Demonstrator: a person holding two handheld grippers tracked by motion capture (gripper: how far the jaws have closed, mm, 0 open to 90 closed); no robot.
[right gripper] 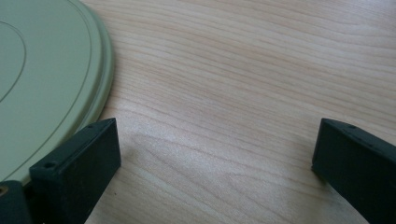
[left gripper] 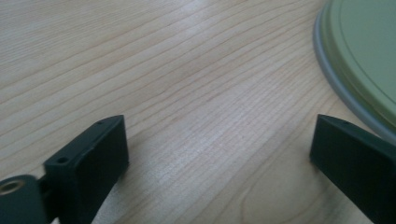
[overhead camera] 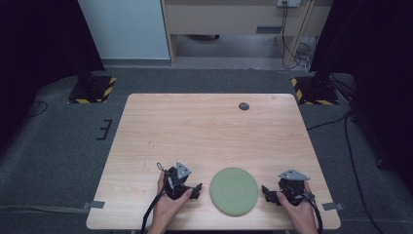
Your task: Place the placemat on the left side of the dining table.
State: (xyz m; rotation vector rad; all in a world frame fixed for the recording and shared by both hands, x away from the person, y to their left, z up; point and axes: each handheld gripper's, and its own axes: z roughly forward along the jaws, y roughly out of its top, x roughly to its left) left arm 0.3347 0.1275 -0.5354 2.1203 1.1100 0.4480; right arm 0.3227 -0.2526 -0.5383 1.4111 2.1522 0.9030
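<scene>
Green plate (overhead camera: pixel 234 191) sits near the table's (overhead camera: pixel 204 131) front edge, right of centre. Left gripper (overhead camera: pixel 196 190) just beside its left rim, jaws spread wide, nothing between them (bare wood). Right gripper (overhead camera: pixel 266 191) mirrors it at the right rim, likewise released.

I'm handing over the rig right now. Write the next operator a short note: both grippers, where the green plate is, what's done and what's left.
Left gripper: open, nothing between the jaws, low over the table just left of the green plate, pointing toward it.
Right gripper: open, nothing between the jaws, just right of the plate, also pointing toward it.
Plate: flat on the table near the front edge, between the two grippers; in the left gripper view its rim lies close to one jaw, contact unclear.
Done: both grippers are brought up to the plate's sides.
Left: probably to grasp the plate; it is not yet gripped.
</scene>
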